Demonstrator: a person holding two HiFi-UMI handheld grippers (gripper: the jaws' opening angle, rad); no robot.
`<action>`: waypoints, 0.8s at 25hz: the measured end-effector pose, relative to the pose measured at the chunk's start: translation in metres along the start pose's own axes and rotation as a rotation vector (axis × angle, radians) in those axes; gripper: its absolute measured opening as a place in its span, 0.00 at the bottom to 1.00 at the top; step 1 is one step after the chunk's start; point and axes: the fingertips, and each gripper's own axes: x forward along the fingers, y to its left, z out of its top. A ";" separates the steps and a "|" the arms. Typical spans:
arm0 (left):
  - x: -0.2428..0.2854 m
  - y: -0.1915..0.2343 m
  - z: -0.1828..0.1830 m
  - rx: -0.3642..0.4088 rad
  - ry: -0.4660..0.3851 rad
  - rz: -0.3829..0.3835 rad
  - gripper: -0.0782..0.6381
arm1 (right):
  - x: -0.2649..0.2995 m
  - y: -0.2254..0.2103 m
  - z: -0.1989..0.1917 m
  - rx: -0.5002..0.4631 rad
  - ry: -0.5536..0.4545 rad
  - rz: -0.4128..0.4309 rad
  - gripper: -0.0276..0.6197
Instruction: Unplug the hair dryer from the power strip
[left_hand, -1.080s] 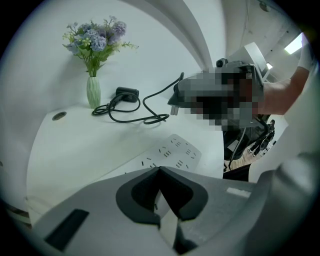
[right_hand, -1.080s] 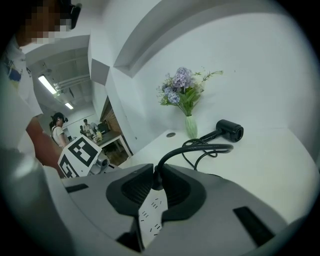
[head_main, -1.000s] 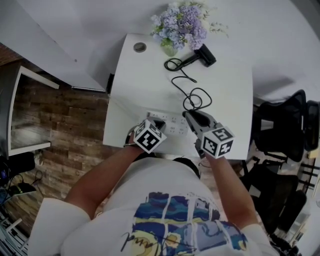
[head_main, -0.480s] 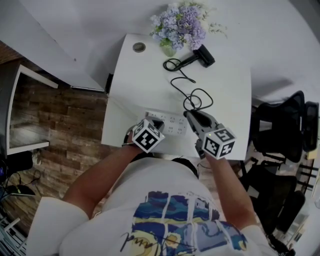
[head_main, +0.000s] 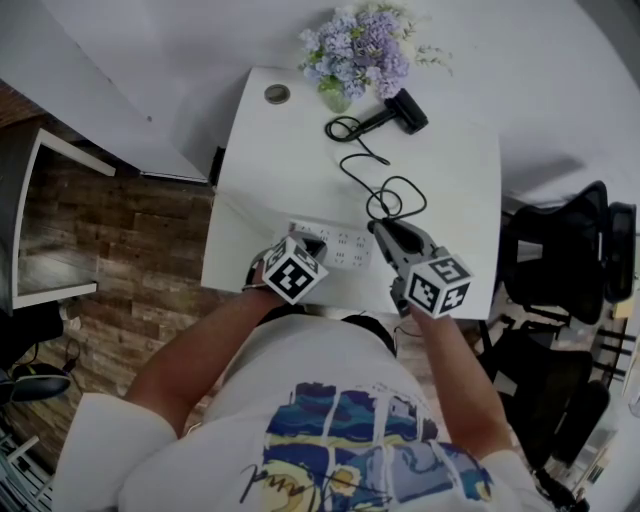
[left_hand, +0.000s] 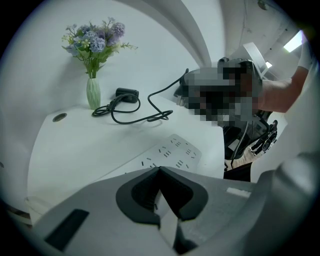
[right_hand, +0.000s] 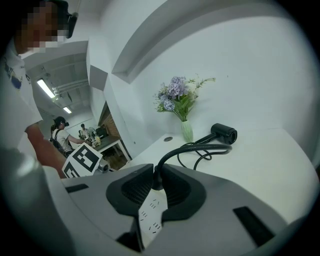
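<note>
A white power strip (head_main: 347, 250) lies near the front edge of the white table (head_main: 450, 200). My left gripper (head_main: 316, 243) is shut, its tips meeting and resting on the strip's left end (left_hand: 175, 150). My right gripper (head_main: 378, 231) is shut on the black plug (right_hand: 156, 181), which stands on the strip (right_hand: 150, 220). From the plug a black cord (head_main: 385, 195) loops back to the black hair dryer (head_main: 405, 110), which lies at the table's far side (right_hand: 223, 133). Whether the plug's pins are seated is hidden.
A vase of purple flowers (head_main: 360, 55) stands at the table's back edge beside the dryer. A round cable hole (head_main: 277, 94) sits at the back left corner. A black chair (head_main: 560, 260) stands to the right of the table. A wall rises behind it.
</note>
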 end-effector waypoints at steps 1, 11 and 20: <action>0.000 0.000 0.000 0.002 -0.001 0.000 0.11 | 0.000 0.000 0.000 -0.001 -0.001 0.000 0.13; 0.000 0.000 0.001 0.008 -0.003 0.007 0.11 | -0.004 -0.001 -0.001 0.008 -0.006 -0.003 0.13; -0.001 0.000 0.001 0.010 -0.006 0.009 0.11 | -0.004 -0.002 -0.003 0.024 -0.011 -0.011 0.13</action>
